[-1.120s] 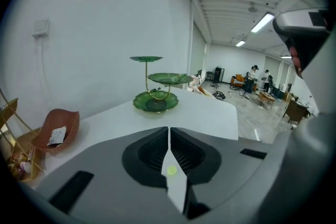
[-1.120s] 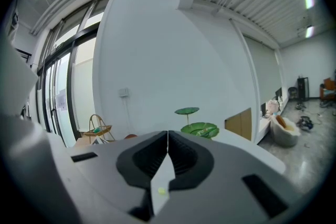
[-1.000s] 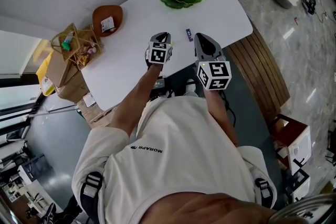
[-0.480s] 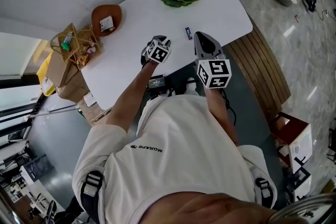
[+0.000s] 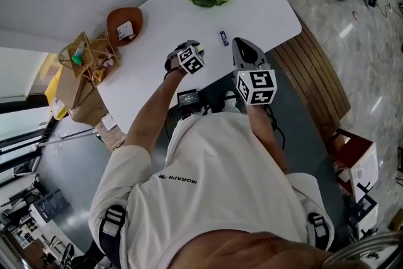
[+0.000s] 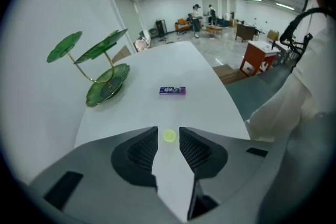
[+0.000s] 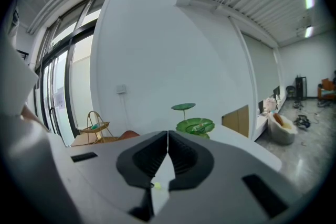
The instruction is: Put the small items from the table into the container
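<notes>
Packet (image 6: 172,91), purple wrapper, white lettering unreadable

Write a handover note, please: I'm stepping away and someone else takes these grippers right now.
Left gripper: jaws opening, nothing gripped; the yellow-green disc lies on the table between the tips.
Right gripper: shut, empty.
Purple packet: on the table beyond the disc.
Done: a white packet lies in the brown bowl.
Left: disc and purple packet.
</notes>
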`<state>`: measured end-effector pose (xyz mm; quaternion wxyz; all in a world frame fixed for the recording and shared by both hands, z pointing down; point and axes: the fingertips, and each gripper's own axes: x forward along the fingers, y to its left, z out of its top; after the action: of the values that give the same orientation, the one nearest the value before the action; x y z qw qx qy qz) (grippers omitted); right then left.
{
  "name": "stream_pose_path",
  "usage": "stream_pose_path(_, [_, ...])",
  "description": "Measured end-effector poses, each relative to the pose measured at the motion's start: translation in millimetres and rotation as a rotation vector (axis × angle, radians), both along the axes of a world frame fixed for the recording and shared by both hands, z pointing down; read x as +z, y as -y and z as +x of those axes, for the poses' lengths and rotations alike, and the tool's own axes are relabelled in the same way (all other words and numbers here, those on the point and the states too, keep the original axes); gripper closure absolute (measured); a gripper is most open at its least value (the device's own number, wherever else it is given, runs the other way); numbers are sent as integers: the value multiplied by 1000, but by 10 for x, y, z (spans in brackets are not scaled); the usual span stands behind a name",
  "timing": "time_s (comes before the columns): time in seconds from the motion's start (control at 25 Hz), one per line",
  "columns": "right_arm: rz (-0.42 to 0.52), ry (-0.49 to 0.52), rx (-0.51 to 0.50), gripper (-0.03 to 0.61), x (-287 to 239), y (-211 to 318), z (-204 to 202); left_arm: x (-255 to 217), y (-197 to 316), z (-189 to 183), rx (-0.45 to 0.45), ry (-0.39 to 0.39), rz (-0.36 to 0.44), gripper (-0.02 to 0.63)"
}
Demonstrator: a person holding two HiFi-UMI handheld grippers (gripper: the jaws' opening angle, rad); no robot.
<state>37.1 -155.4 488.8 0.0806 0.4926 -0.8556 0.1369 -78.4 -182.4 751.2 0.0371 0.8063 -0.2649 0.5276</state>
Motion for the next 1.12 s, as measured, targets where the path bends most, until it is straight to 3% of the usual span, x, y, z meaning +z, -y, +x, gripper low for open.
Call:
stream_pose_path(0.16, [-3, -7, 2, 565, 12, 0, 7, 110, -24, 44, 114, 44, -20, 489])
stream_pose_path(0.48, [-14, -12, 20, 565, 61, 18, 79, 256, -9, 86, 201, 85, -51, 482])
stream_pose_path(1.12, [-21, -31, 31, 565, 98, 42, 173, 491, 99, 81, 195, 119, -115, 482])
